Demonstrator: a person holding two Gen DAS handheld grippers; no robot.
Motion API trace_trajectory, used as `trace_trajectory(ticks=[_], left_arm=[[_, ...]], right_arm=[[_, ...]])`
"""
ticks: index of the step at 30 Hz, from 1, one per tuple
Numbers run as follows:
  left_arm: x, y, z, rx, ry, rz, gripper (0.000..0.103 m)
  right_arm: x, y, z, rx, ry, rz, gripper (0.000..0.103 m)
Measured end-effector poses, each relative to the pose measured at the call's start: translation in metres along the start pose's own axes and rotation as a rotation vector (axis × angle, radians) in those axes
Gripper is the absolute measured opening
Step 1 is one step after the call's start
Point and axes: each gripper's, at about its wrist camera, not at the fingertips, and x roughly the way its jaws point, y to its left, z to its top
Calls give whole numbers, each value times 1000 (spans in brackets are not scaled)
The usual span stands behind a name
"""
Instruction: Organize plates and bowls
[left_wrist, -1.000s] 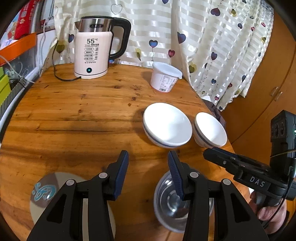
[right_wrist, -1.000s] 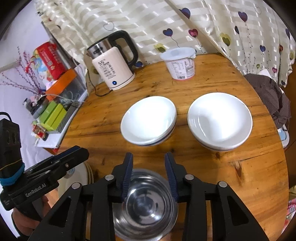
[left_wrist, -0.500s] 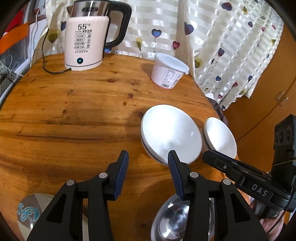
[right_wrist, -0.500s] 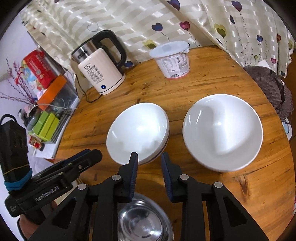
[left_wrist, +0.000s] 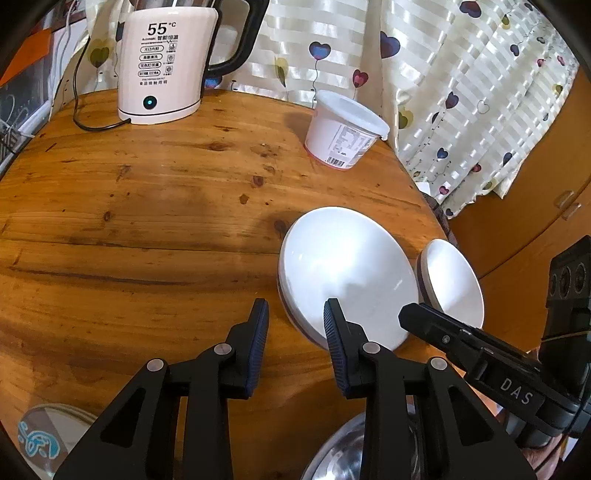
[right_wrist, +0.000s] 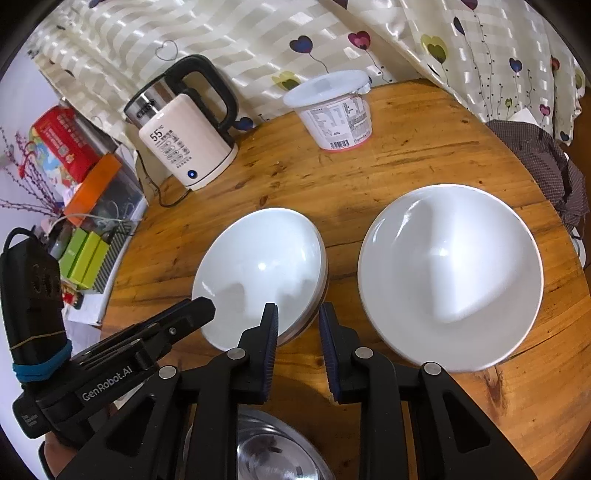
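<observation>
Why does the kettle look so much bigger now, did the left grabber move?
Yes. The left gripper moved forward across the table toward the kettle, leaving the steel bowl nearer the view's bottom edge.

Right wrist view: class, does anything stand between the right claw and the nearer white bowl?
Nothing visible does. The right claw is open, and its left finger already overlaps the near rim of the left white bowl. The steel bowl lies below and behind the fingers, out of the way.
</observation>
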Motion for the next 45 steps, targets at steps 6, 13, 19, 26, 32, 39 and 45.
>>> trace_trajectory(ticks=[6, 13, 19, 26, 32, 39, 45], left_arm=[[5, -2, 2, 7, 2, -4, 24], [5, -1, 3, 9, -1, 0, 24], [2, -1, 4, 9, -5, -1, 24], [-13, -4, 1, 17, -18, 6, 24], [-31, -9, -6, 26, -33, 11, 24], [-54, -16, -20, 34, -48, 13, 24], [-72, -22, -36, 44, -58, 11, 24]], right_arm=[[5, -2, 3, 4, 0, -2, 20], [5, -2, 4, 2, 1, -1, 19], [3, 1, 5, -6, -4, -3, 19], [-8, 9, 2, -20, -15, 4, 19], [-24, 16, -4, -34, -30, 15, 19], [-45, 24, -18, -40, -39, 27, 19], [-66, 30, -34, -47, -53, 30, 19]])
